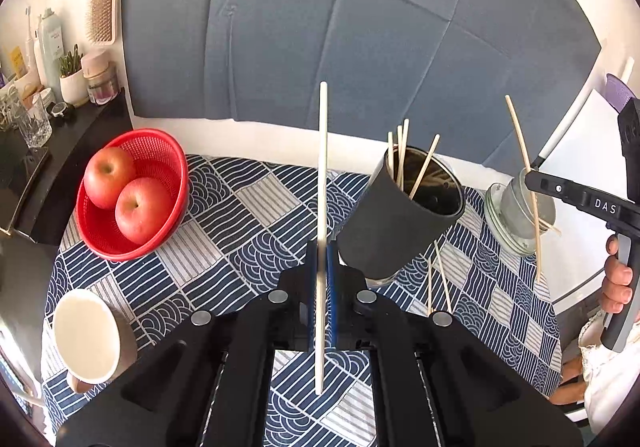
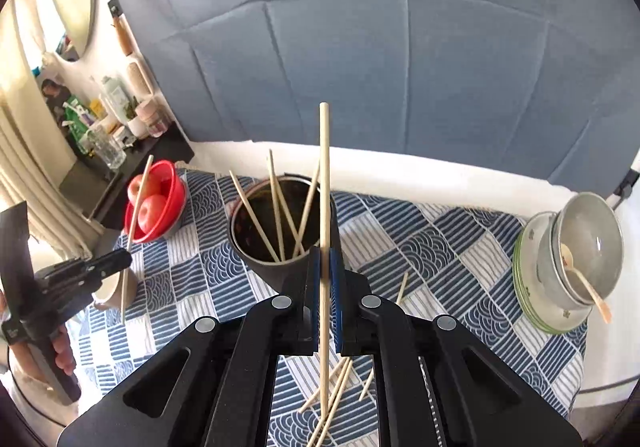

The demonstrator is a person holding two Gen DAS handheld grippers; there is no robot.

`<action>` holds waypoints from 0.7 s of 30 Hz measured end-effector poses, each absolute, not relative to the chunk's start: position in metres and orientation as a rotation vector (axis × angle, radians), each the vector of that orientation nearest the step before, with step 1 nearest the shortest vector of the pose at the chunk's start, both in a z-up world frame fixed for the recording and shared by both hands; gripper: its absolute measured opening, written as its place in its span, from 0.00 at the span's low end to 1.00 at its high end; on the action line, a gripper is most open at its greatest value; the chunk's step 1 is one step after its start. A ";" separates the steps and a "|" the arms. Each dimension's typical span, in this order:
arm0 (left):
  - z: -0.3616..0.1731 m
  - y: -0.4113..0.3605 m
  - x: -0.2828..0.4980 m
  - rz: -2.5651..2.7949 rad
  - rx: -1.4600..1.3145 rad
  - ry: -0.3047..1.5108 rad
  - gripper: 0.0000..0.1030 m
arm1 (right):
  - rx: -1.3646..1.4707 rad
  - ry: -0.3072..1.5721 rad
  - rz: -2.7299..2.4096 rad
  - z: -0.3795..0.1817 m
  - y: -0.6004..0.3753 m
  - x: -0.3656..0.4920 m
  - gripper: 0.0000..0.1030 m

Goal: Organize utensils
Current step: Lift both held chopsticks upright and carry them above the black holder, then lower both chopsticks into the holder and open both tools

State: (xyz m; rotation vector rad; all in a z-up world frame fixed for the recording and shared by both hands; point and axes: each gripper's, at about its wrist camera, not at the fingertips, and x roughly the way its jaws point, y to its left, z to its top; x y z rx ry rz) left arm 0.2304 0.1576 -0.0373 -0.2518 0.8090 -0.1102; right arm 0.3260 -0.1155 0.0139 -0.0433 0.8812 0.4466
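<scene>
Clamped between the left gripper's (image 1: 321, 267) fingers, one chopstick (image 1: 322, 207) stands upright above the patterned table (image 1: 224, 231). Left to right behind it: a red basket (image 1: 160, 151) of apples, a dark cup (image 1: 396, 223) holding several chopsticks, stacked bowls (image 1: 516, 215). The right gripper's (image 2: 325, 271) fingers pinch another chopstick (image 2: 325, 207); loose chopsticks (image 2: 336, 387) lie on the table below.

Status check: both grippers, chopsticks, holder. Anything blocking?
Left gripper shut on chopstick. Right gripper shut on chopstick. Dark holder upright, four sticks inside; loose chopsticks on the tablecloth. Nothing blocking the holder's mouth.
</scene>
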 end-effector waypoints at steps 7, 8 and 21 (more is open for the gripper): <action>-0.011 0.133 0.253 -0.120 -0.318 0.737 0.05 | -0.032 0.873 0.531 0.021 -0.115 0.359 0.05; -0.009 0.130 0.257 -0.126 -0.328 0.727 0.05 | -0.030 0.874 0.537 0.020 -0.115 0.364 0.05; -0.003 0.093 0.301 -0.145 -0.441 0.581 0.05 | 0.084 0.714 0.700 0.034 -0.109 0.406 0.05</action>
